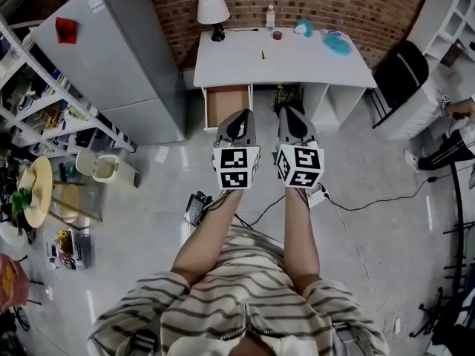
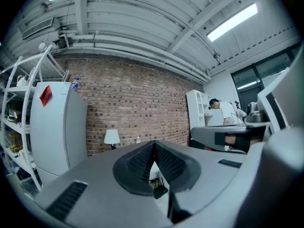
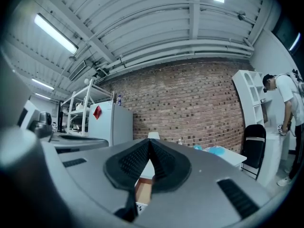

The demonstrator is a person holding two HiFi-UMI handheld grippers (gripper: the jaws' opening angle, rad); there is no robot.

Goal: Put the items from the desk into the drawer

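The white desk (image 1: 297, 69) stands against the brick wall, well ahead of me. On it are a lamp (image 1: 213, 12), a small bottle (image 1: 270, 16), a small red item (image 1: 277, 35), a thin yellow item (image 1: 262, 53) and two blue items (image 1: 303, 27) (image 1: 336, 43). Its left drawer (image 1: 228, 104) is pulled open and looks empty. My left gripper (image 1: 241, 114) and right gripper (image 1: 291, 111) are held side by side over the floor, short of the desk. Both are shut with nothing between the jaws (image 2: 153, 144) (image 3: 149, 141).
A grey fridge (image 1: 119, 58) stands left of the desk, with metal shelving (image 1: 37, 102) beyond it. A black chair (image 1: 401, 73) and a white shelf unit (image 1: 445, 13) are on the right, near a person (image 1: 453, 147). Cables (image 1: 371, 199) and a bin (image 1: 107, 169) lie on the floor.
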